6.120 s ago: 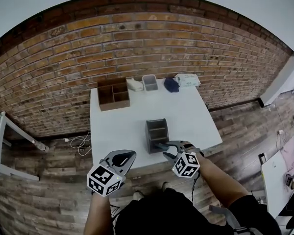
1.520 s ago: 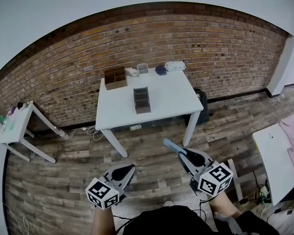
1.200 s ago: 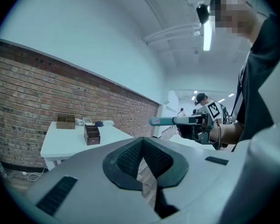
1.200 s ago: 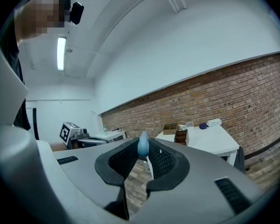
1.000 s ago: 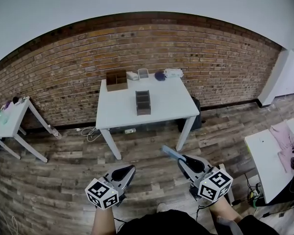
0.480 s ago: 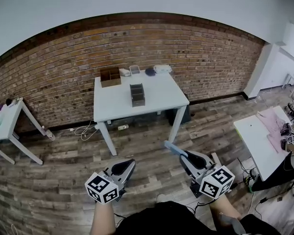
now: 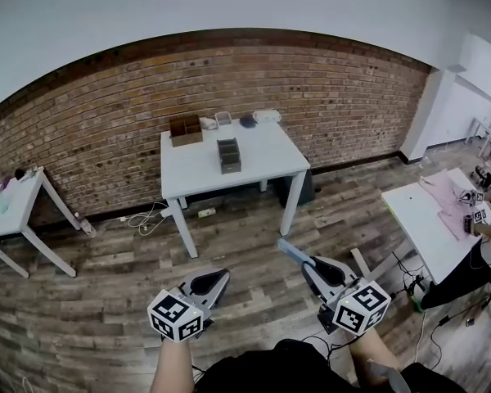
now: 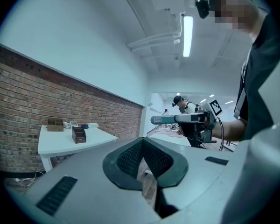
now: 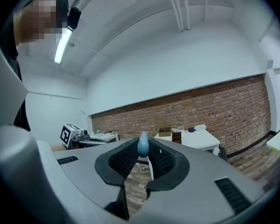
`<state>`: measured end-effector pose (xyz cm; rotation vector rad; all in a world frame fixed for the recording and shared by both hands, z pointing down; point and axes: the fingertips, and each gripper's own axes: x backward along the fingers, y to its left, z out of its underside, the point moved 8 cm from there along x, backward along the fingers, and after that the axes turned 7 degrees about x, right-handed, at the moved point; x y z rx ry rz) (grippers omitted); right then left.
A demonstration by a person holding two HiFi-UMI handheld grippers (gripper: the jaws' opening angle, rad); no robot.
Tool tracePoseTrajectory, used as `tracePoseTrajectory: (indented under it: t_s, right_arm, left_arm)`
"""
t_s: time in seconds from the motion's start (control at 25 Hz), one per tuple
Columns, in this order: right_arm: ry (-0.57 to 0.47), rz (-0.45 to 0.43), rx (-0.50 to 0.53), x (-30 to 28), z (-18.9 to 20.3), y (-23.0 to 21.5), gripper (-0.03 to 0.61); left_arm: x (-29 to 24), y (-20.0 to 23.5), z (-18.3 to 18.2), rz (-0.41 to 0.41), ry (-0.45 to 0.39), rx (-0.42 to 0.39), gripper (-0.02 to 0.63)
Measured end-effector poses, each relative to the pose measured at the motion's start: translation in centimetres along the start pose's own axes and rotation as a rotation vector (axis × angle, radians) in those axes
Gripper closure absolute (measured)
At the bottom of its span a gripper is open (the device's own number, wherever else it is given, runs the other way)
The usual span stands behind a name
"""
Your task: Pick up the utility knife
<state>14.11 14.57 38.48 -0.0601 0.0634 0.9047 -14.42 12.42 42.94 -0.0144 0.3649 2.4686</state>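
Utility knife (image 7: 288, 249) — slim, pale blue; pinched by one end between the right tongs (image 7: 309, 265); roughly level, its free end jutting forward past them — in the air over the plank floor (image 7: 229, 228).

Your right gripper (image 9: 143, 156) has its jaws closed on the light blue utility knife (image 9: 143, 143), whose rounded end stands up between them. Beyond, a white counter (image 9: 203, 137) stands against the brick wall (image 9: 219, 104), carrying a dark organizer (image 9: 177, 136) and a brown box (image 9: 165, 130). Wood floor (image 9: 139, 183) shows below your jaws.
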Motion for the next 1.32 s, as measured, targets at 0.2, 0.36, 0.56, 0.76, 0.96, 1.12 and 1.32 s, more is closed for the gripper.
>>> tracePoseTrajectory:
  t_s: [0.2, 0.36, 0.56, 0.76, 0.96, 1.12, 1.32]
  right_arm:
    - [-0.021, -0.01, -0.006, 2.1, -0.4, -1.7, 0.511]
    - [-0.006, -0.039, 0.013, 4.4, 0.3, -2.7, 0.512]
    - [0.0, -0.061, 0.031, 7.7, 0.8, -4.8, 0.512]
    - [0.002, -0.089, 0.018, 9.4, 2.3, -5.9, 0.512]
    - [0.008, -0.122, 0.009, 9.8, 3.2, -5.6, 0.512]
    - [0.001, -0.121, 0.019, 9.4, 3.2, -5.2, 0.512]
    - [0.009, -0.132, 0.029, 8.9, 3.3, -4.4, 0.512]
  left_arm:
    - [-1.7, -2.5, -0.4, -0.006, -0.008, -0.01, 0.618]
    - [-3.8, -5.8, 0.7, 0.003, 0.003, -0.005, 0.618]
    - [-5.3, -9.2, 1.4, -0.027, -0.018, -0.008, 0.618]
    - [-5.4, -11.9, 3.3, -0.057, -0.016, 0.013, 0.618]
    - [-4.5, -12.9, 3.7, -0.099, -0.006, 0.011, 0.618]
    - [-3.9, -13.0, 3.5, -0.115, -0.018, 0.019, 0.618]
    - [-2.6, -12.6, 3.7, -0.13, -0.03, 0.044, 0.618]
